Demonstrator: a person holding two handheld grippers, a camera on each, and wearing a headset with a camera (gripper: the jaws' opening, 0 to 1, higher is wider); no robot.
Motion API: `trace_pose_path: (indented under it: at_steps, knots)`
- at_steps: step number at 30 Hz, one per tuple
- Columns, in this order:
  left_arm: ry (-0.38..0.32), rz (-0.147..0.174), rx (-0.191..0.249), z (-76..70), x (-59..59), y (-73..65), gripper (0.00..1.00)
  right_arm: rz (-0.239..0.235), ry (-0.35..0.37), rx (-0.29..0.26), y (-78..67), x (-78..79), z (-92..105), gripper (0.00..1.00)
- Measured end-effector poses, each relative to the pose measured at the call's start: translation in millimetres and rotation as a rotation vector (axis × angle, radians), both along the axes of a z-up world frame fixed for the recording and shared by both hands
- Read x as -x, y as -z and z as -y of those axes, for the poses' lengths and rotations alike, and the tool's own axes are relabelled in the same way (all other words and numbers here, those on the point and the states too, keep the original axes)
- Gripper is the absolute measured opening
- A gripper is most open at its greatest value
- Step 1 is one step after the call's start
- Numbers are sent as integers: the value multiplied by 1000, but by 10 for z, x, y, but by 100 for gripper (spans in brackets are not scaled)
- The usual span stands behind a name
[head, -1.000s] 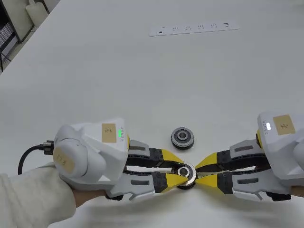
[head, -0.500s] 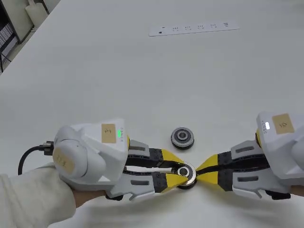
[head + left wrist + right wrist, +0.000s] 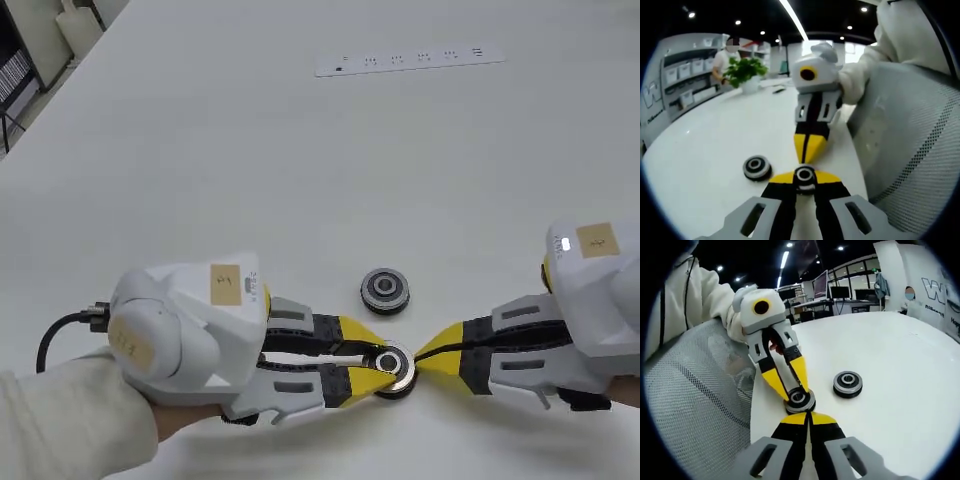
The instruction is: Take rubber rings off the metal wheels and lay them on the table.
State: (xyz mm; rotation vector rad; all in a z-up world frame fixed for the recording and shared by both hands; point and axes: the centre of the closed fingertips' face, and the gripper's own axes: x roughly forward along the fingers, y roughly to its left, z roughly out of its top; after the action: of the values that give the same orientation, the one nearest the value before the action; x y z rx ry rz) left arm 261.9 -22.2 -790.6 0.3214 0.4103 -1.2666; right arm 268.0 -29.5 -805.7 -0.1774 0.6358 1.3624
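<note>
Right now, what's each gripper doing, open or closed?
Left gripper: closed on the wheel.
Right gripper: closed, tips at that wheel's edge; whether they pinch it cannot be told.

- Only thing I can actually read is a big white "W" (image 3: 934,290) on the far wall in the right gripper view. The smaller line of lettering under it is cut off and too blurry.
- Same kind of big "W" (image 3: 650,94) on the wall at the left edge of the left gripper view, and the small print below it is mush.
- Tan sticker (image 3: 226,284) on the left gripper (image 3: 386,362) has a dark mark, can't make it out.
- Tan label (image 3: 597,240) on the right gripper (image 3: 420,362), same deal.
- White strip (image 3: 410,59) at the far end of the table has tiny marks, unreadable.
</note>
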Motion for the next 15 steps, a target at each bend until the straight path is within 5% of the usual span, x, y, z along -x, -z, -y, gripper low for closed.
trace_pose_path:
  at_steps: [9,15]
  knots:
    - [5,5,-2,15,3,-6,14,-139,71,-57,-8,-13,17,0]
    - [8,6,1,25,7,-12,13,-190,99,-91,-36,-19,24,0]
